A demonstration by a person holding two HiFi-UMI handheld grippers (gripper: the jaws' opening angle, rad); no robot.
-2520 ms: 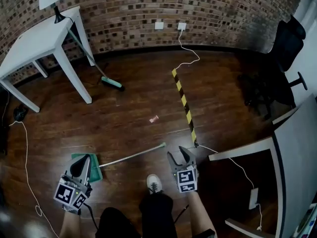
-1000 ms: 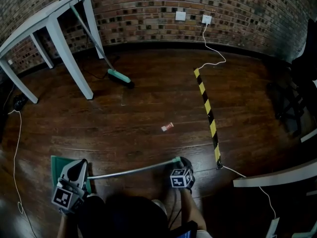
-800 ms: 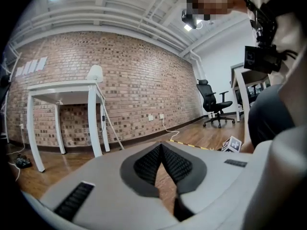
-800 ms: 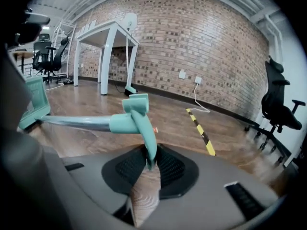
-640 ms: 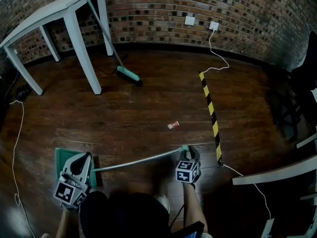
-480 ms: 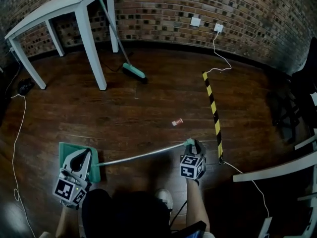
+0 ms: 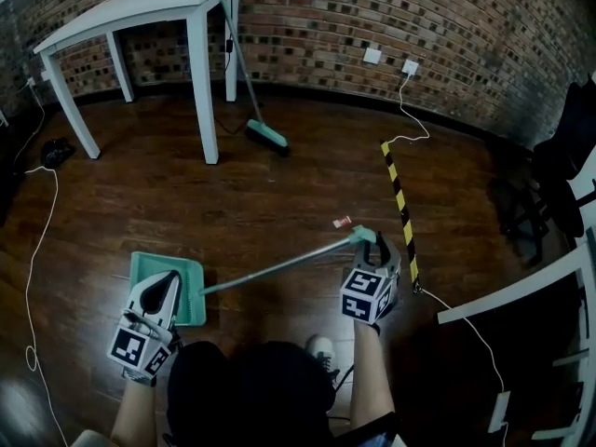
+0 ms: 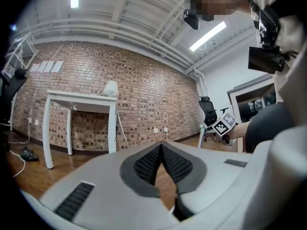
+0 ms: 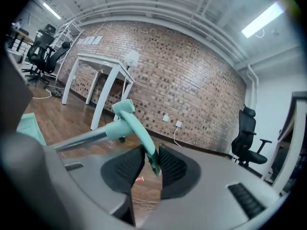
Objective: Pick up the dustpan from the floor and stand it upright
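Note:
The green dustpan lies on the wooden floor at the lower left. Its long metal handle slants up to the right and ends in a green grip. My right gripper holds that grip off the floor. In the right gripper view the green grip sits between the pads of the right gripper; the jaws are opening slightly, with the pads still against it. My left gripper hovers over the pan's near edge. In the left gripper view the left gripper is shut and holds nothing.
A white table stands at the back left with a green broom leaning by it. A yellow-black strip and a small red scrap lie on the floor. A white cable runs at left, a desk edge at right.
My right gripper closed on the grip end of the handle and raised it, so the handle now slants up. My left gripper moved forward over the pan.

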